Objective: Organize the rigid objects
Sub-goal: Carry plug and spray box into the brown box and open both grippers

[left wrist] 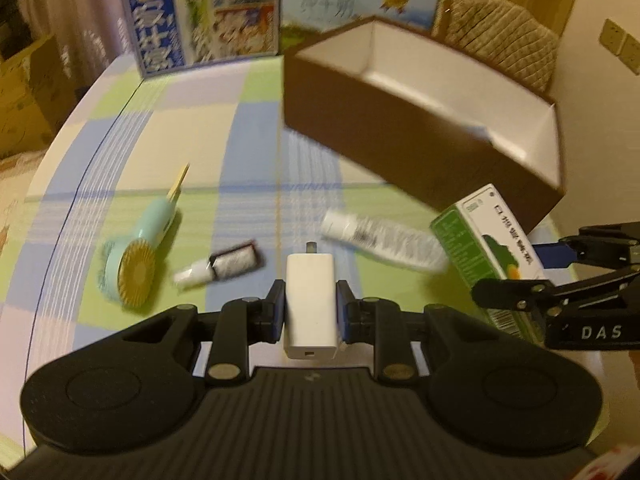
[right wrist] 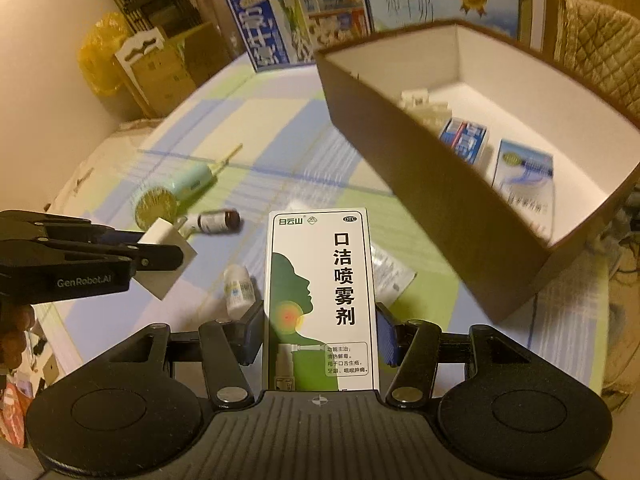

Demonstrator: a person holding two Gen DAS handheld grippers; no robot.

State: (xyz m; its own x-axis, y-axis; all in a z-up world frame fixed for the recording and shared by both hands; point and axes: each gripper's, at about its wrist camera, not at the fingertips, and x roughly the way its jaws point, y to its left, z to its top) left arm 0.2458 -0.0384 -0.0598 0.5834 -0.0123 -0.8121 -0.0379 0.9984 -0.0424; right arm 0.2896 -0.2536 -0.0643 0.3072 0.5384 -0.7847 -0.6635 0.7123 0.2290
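My left gripper [left wrist: 310, 304] is shut on a white charger block [left wrist: 310, 300], held above the table. My right gripper [right wrist: 320, 332] is shut on a green-and-white spray medicine box [right wrist: 320, 300]; that box also shows in the left wrist view [left wrist: 492, 248]. A brown open box [left wrist: 400, 136] with a white inside stands at the back right; it holds several small packets [right wrist: 464, 138]. On the cloth lie a mint hand fan [left wrist: 136, 256], a small dark spray bottle [left wrist: 224, 266] and a clear plastic bottle [left wrist: 384, 240].
The round table [left wrist: 200, 120] has a checked pastel cloth. Two printed cartons [left wrist: 204, 16] stand at its far edge. A small white bottle [right wrist: 240, 290] lies near my right gripper. A quilted chair back [left wrist: 500, 28] is behind the brown box. Cardboard boxes [right wrist: 160, 72] stand at the left.
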